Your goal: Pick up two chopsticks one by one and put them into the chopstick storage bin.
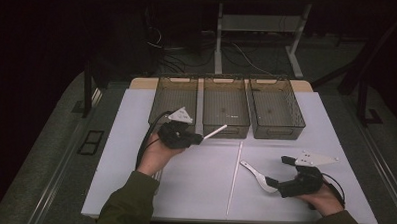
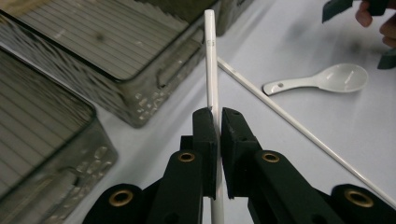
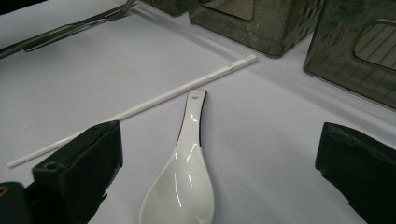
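My left gripper [image 1: 199, 138] is shut on a white chopstick [image 1: 215, 131], held above the table just in front of the middle basket. In the left gripper view the chopstick [image 2: 210, 56] runs up from between the pressed black jaws [image 2: 218, 114]. A second white chopstick [image 1: 234, 178] lies flat along the table's middle. A white ceramic spoon [image 1: 257, 175] lies to its right. My right gripper [image 1: 279, 171] stands open at the spoon's bowl end. In the right gripper view the spoon [image 3: 184, 172] lies between the wide jaws [image 3: 222, 140], apart from both.
Three dark see-through baskets [image 1: 176, 98] [image 1: 225, 105] [image 1: 276, 107] stand in a row at the table's far side. The white table [image 1: 135, 140] ends close to my forearms. A grey metal utensil, perhaps a fork [image 3: 70, 28], lies beyond the flat chopstick [image 3: 154, 100].
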`<state>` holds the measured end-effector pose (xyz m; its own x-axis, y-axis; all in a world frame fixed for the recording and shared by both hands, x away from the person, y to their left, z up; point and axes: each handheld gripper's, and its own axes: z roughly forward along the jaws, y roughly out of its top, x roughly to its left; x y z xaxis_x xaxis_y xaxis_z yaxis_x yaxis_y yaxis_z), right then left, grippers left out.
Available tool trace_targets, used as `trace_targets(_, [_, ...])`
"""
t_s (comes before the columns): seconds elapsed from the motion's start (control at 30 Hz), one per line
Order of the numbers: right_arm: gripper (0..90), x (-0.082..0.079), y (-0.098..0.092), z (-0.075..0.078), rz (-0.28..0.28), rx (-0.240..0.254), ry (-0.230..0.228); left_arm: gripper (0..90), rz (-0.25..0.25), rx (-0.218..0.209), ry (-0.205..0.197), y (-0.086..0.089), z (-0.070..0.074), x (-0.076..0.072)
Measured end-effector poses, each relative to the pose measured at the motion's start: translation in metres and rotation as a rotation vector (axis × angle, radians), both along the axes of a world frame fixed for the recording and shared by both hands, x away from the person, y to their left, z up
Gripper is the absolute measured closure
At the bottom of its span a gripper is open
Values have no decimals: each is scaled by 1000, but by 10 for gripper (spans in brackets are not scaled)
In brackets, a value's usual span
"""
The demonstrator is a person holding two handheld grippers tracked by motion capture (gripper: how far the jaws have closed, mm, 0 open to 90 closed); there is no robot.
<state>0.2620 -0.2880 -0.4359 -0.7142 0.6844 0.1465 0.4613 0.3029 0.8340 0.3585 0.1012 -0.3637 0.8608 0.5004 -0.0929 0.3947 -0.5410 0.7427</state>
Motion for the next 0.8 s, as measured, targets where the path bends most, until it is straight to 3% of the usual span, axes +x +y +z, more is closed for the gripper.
trace_targets(0.37, [8, 0, -1, 1, -3, 4, -2, 839, 48, -2, -56, 10, 22, 29])
trace_targets(0.8, [9, -1, -2, 2, -9, 9, -4, 839, 120, -5, -95, 22, 29, 65])
